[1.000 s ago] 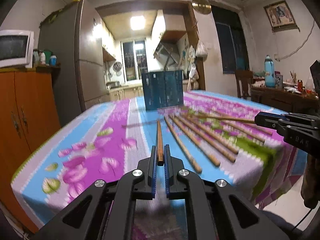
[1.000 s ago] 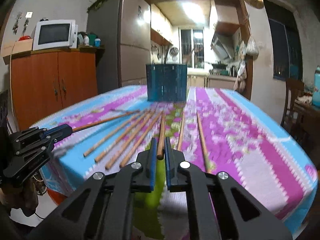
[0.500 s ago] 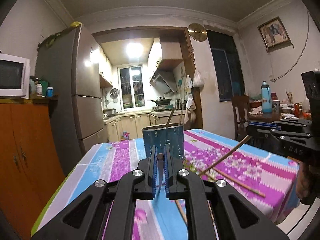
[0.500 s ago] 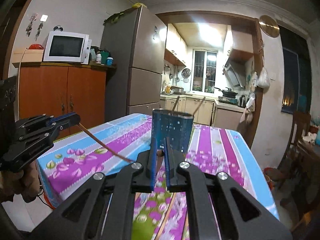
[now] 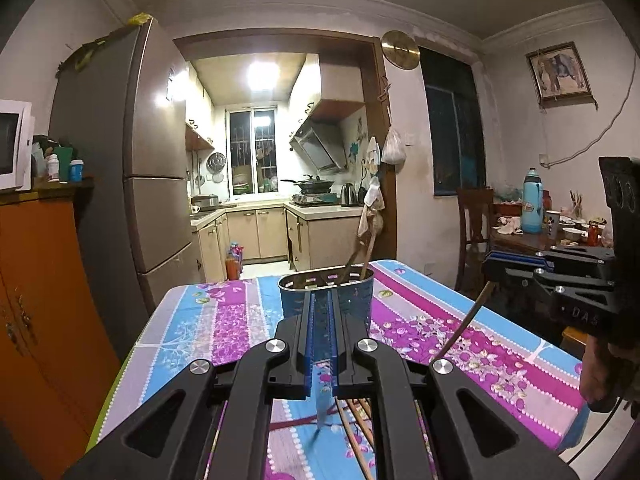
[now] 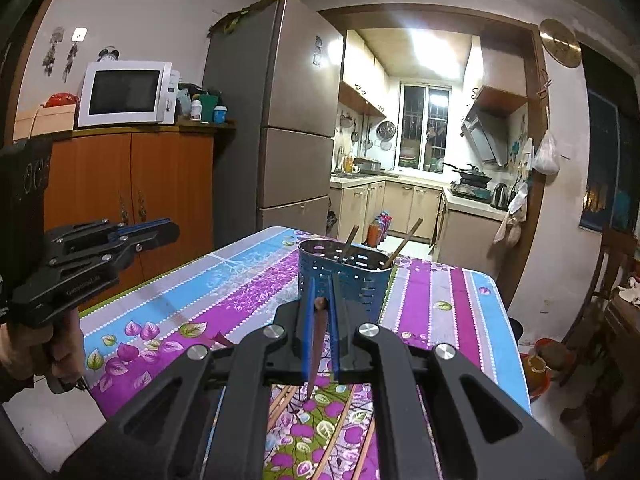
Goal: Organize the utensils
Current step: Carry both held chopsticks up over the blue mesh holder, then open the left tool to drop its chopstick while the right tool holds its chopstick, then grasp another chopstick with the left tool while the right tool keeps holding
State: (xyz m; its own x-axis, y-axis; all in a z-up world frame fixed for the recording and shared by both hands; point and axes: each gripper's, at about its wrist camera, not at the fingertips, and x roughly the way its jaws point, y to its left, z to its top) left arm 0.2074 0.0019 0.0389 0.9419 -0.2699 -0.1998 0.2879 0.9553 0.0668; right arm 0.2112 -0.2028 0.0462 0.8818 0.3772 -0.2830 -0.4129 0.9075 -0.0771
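My left gripper (image 5: 323, 334) pinches one chopstick (image 5: 322, 404), my right gripper (image 6: 320, 332) another (image 6: 316, 344); both hang above the table's (image 6: 248, 268) near edge, holder (image 6: 344, 276) near its far end

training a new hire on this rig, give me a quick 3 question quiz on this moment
1. True or false: each tool grips a chopstick.
2. Where does the holder stand? A) on the floor B) on the table C) on the fridge
3. How many chopsticks already stand in the holder?

Key:
1. True: left tool and right tool each clamp a chopstick.
2. B: the blue holder stands on the table.
3. Two.
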